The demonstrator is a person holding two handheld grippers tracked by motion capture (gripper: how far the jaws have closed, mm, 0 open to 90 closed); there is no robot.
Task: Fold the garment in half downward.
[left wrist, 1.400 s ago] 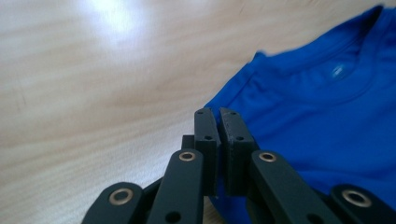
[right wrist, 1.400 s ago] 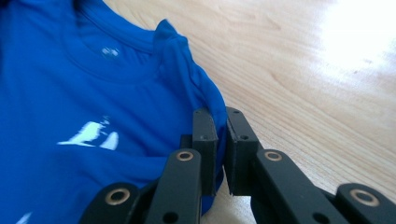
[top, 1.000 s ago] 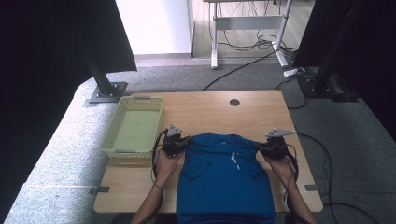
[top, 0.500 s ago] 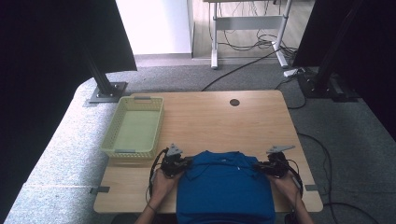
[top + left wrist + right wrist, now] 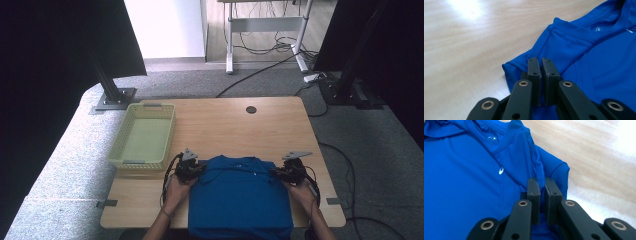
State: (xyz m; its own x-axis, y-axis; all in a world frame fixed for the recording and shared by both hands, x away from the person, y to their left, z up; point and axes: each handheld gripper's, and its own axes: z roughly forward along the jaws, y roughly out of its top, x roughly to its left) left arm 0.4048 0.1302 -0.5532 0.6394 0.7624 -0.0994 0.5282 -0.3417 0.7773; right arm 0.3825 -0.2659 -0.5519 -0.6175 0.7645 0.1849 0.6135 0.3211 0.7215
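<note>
— Around the wooden table (image 5: 220, 125), what do you make out?

— Grey carpet on all sides, a white wall panel beyond the far edge, black drapes to either side, and cables trailing under a metal desk frame (image 5: 265, 30) farther back. A black stand foot (image 5: 114, 97) sits just off the table's far left corner.

— How many things on the table?

— One blue shirt (image 5: 240, 195), one pale yellow basket (image 5: 120, 155), two grippers. A small dark round hole (image 5: 251, 109) marks the tabletop near its far edge.

— Where is the shirt?

— At the table's near edge, centred, collar pointing toward the far side, hem hanging over the near edge. The basket stands at the table's left side, just beside the shirt's left shoulder but apart from it.

— And the grippers?

— The left gripper (image 5: 540, 65) has its jaws nearly closed, pinching the shirt's left shoulder fold. The right gripper (image 5: 541, 184) likewise clamps the right shoulder, jaws narrow with cloth between. Bare wood lies ahead of both.
</note>
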